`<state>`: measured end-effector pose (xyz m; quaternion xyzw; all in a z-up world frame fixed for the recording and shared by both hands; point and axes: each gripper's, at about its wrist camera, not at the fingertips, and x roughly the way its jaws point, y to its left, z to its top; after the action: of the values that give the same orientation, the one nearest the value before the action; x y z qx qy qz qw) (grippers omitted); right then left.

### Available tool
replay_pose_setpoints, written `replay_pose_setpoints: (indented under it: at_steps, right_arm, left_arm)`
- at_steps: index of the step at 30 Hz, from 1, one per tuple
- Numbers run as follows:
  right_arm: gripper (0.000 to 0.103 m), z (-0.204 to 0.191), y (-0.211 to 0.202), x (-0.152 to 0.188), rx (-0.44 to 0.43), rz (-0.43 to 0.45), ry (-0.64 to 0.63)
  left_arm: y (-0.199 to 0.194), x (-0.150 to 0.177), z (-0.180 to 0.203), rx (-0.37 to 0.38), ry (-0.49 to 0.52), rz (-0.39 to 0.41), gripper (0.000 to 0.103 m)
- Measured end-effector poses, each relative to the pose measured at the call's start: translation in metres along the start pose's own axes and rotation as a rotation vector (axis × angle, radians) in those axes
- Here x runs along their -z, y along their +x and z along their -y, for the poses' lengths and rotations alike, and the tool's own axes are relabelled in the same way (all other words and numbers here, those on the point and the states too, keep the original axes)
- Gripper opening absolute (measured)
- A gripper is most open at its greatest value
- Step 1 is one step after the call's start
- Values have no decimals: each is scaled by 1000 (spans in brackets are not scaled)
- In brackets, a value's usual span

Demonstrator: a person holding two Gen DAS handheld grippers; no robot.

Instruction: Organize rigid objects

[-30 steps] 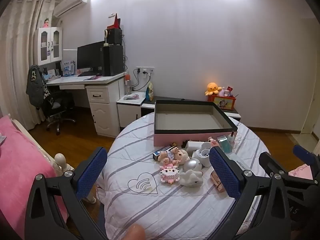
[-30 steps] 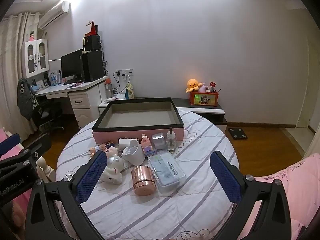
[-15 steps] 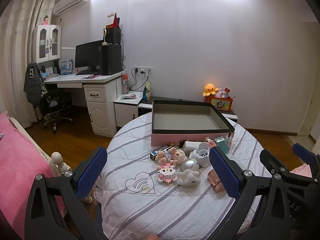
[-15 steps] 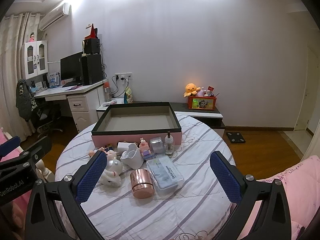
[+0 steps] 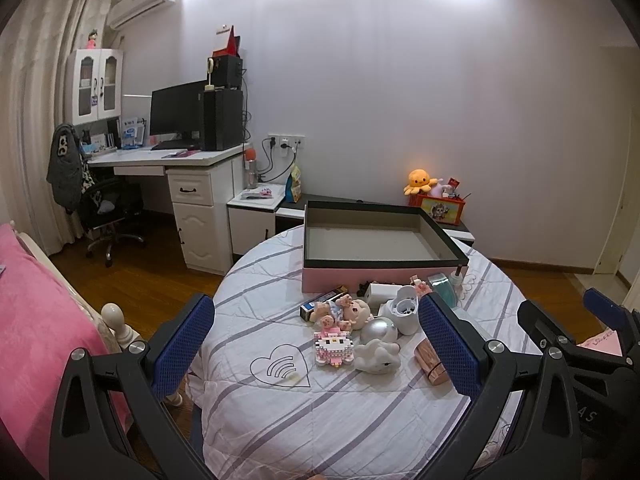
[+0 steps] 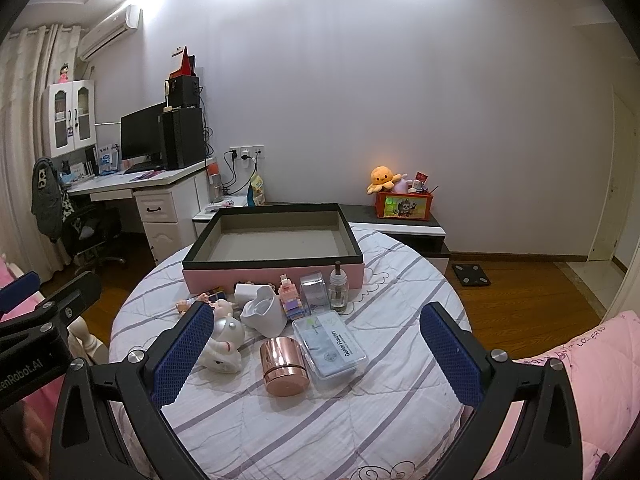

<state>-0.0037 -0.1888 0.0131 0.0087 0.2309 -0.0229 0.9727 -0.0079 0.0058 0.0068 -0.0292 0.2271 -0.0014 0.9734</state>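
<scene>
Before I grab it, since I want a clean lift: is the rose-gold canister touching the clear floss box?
Cannot tell. In the right wrist view the rose-gold canister stands right against the clear floss box, with no gap or contact plainly visible.

We see a white desk (image 5: 168, 160) holding a black monitor (image 5: 176, 114). Beside it we see an office chair (image 5: 108, 208) on the wooden floor.

The bench (image 6: 392, 420) wears a white quilted cover with grey-lilac stripes and a heart outline (image 5: 281, 367) drawn in dark line. The box (image 6: 276, 274) is pink outside, black along the rim, grey within. Near it: a rose-gold shiny canister (image 6: 283, 365), a clear case (image 6: 329, 345) over pale blue contents, a white jug (image 6: 264, 311), a pink-and-white block figure (image 5: 334, 346) (pixel-like), a silver ball (image 5: 379, 329). Both tools show blue textured pads (image 6: 182, 354) on black frames. The plush octopus (image 6: 382, 178) is orange-yellow.
</scene>
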Motion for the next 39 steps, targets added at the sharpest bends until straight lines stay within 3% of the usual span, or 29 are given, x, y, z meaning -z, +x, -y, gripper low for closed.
replay_pose_setpoints:
  at_steps: [39]
  right_arm:
    - [103,5,-3,-1,13,19,15]
  left_arm:
    - [3,-1,10,17,2,5,103]
